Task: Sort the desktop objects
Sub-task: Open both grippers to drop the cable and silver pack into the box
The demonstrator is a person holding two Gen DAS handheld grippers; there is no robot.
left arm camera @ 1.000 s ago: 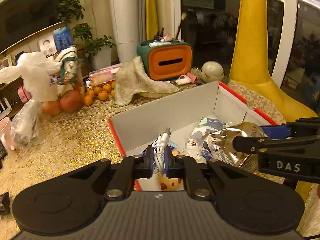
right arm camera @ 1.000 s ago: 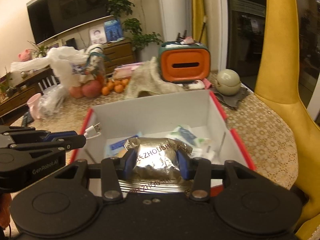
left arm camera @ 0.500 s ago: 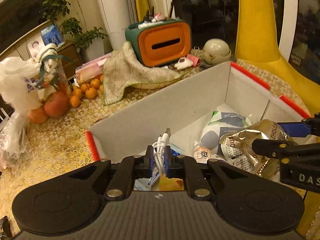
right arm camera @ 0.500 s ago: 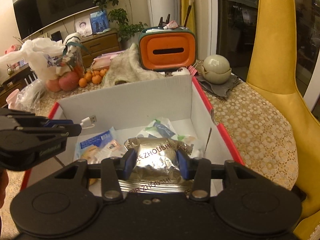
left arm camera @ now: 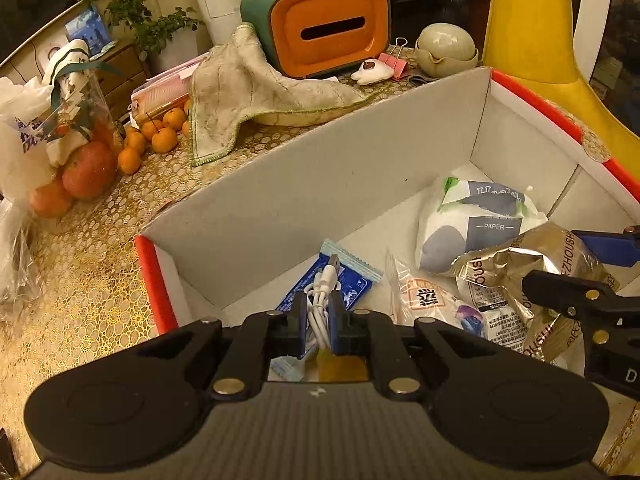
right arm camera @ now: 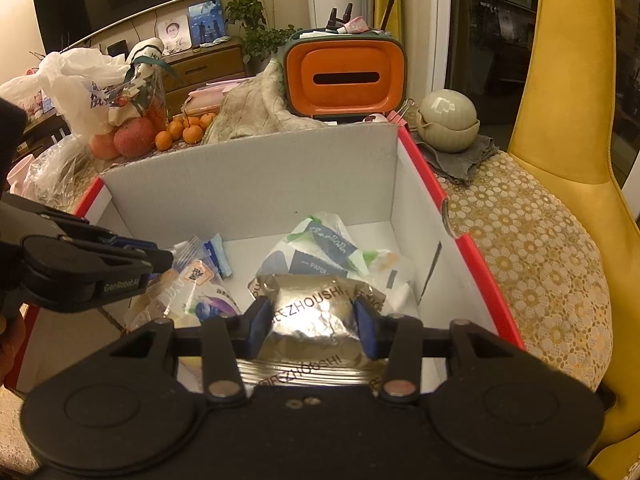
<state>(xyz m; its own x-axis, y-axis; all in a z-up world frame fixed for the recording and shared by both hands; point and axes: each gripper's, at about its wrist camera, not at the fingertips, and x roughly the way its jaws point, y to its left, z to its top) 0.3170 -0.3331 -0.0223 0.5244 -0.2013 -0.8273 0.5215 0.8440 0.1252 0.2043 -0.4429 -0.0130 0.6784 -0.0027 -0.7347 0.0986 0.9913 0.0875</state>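
Left tool clenched a coiled white cable; its lower end was hidden between the fingers, its long axis ran forward, plug end away. Right tool gripped a silver foil bag, bottom cut off. Both hung inside the white box.

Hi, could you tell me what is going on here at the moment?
A person is sorting desk clutter into a white box with red edges, a handheld gripper in each hand. The left gripper is shut on a coiled white cable, held over the box's left end. The right gripper is shut on a silver foil bag, low inside the box. A tissue pack and small snack packets already lie on the box floor.
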